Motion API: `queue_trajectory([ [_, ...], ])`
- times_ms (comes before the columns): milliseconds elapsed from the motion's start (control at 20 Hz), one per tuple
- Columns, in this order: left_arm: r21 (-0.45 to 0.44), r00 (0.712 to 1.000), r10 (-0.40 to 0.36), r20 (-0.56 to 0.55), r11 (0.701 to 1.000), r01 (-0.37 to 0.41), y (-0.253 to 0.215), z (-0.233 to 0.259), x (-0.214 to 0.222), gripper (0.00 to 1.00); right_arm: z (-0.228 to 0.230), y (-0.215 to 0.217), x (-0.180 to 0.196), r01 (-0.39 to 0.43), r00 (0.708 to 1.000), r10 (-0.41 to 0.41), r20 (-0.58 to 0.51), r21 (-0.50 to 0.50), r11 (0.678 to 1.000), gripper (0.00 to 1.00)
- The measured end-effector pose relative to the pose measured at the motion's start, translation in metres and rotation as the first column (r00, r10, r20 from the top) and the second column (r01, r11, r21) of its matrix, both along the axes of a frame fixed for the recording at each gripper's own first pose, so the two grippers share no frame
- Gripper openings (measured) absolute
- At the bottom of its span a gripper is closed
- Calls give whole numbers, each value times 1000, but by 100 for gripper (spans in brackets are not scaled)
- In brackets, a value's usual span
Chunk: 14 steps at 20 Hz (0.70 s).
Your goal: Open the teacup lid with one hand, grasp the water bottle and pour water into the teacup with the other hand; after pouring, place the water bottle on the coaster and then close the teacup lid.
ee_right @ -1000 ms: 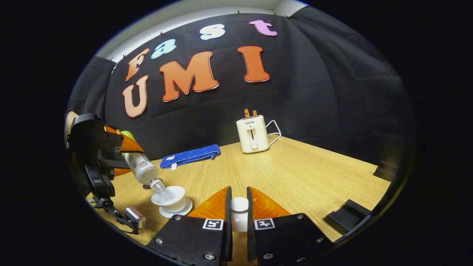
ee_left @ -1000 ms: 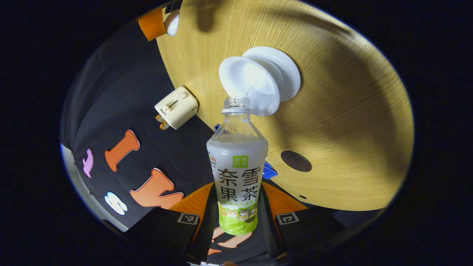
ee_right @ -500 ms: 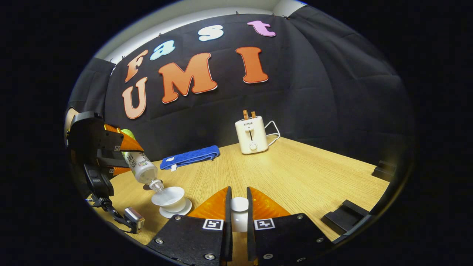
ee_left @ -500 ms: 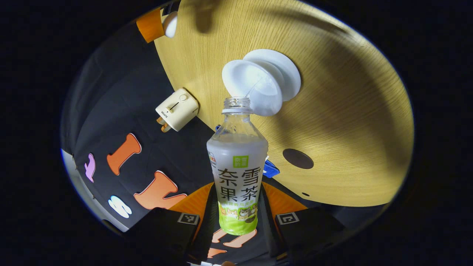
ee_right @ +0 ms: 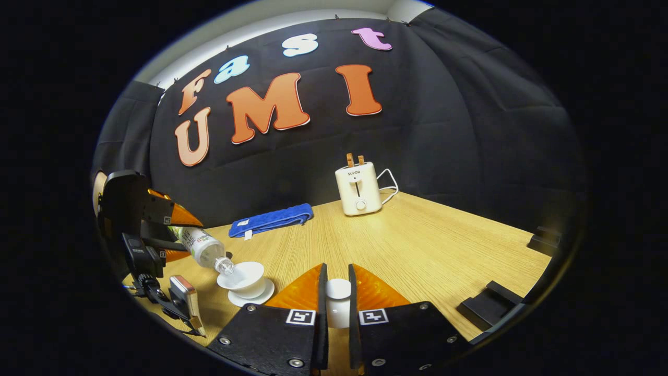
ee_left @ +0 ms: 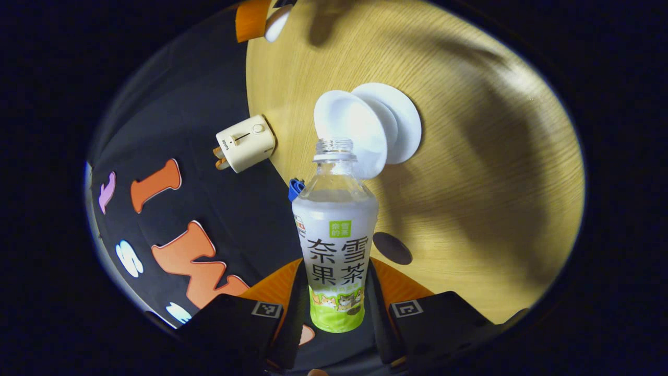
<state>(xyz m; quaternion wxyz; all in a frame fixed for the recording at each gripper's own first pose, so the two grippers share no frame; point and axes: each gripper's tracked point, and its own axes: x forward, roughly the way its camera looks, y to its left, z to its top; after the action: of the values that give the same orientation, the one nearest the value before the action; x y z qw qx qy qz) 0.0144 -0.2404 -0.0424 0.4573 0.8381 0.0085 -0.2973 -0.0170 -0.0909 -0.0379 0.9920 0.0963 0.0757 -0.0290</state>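
My left gripper (ee_left: 336,274) is shut on a clear water bottle (ee_left: 336,245) with a white and green label. The bottle has no cap, and its mouth sits just at the rim of the white teacup (ee_left: 347,130), which stands on a white saucer (ee_left: 404,117). I see no stream at the mouth. In the right gripper view the bottle (ee_right: 201,245) lies tilted in the left gripper (ee_right: 185,235), neck down over the teacup (ee_right: 242,274). A dark round coaster (ee_left: 392,248) lies near the cup. My right gripper (ee_right: 336,275) is shut on the white teacup lid (ee_right: 338,297), off to the cup's right.
A cream toaster (ee_right: 357,188) stands at the back of the wooden table (ee_right: 417,250), with a folded blue towel (ee_right: 274,219) to its left. Black blocks (ee_right: 490,297) sit at the table's right edge. A small device (ee_right: 182,295) hangs under the left gripper.
The thin stream of water from the bottle into the cup has stopped. The left gripper has dropped and turned, so the bottle lies flatter. The right gripper has held still with the lid.
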Motion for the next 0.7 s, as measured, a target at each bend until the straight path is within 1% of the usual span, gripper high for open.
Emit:
queue_trajectory([
  [100, -122, 999, 33, -34, 992, -37, -2, 1, 3, 58, 1, -2, -1, 4, 1000, -4, 1, 3, 1000, 16],
  [150, -181, 997, 52, -54, 982, -61, -2, 0, 6, 57, 1, -2, -2, 2, 1000, -2, -1, 14, 1000, 16],
  [200, -236, 993, 73, -92, 967, -93, -2, -3, 8, 65, 3, -2, -3, -1, 1000, 1, 2, 25, 1000, 16],
  [250, -285, 987, 90, -131, 950, -125, -1, -7, 9, 58, 4, -3, -5, 5, 1000, -5, 6, 24, 1000, 16],
  [300, -321, 982, 103, -160, 935, -150, 1, -10, 10, 61, 4, -6, -5, 14, 1000, -14, 5, 12, 1000, 16],
  [350, -354, 978, 107, -180, 921, -166, 1, -13, 10, 58, 3, -7, -5, 20, 1000, -20, 2, 3, 1000, 16],
  [450, -420, 968, 131, -215, 882, -213, 3, -19, 14, 61, 5, -4, -6, 19, 1000, -19, -2, -3, 1000, 16],
  [500, -461, 960, 144, -239, 854, -243, 4, -21, 16, 61, 5, -2, -5, 19, 1000, -19, -4, -12, 1000, 16],
  [550, -516, 953, 133, -273, 816, -262, 3, -22, 18, 61, 5, 0, -6, 16, 1000, -17, -7, -21, 1000, 16],
  [600, -570, 942, 136, -308, 766, -297, 2, -24, 23, 57, 6, 2, -6, 12, 1000, -13, -9, -28, 1000, 16],
  [650, -619, 930, 136, -343, 711, -333, 9, -20, 24, 61, 7, 6, -5, 7, 1000, -7, -9, -32, 999, 16],
  [700, -668, 920, 142, -365, 648, -365, 12, -17, 29, 61, 10, 9, -5, 4, 1000, -4, -8, -36, 999, 16],
])
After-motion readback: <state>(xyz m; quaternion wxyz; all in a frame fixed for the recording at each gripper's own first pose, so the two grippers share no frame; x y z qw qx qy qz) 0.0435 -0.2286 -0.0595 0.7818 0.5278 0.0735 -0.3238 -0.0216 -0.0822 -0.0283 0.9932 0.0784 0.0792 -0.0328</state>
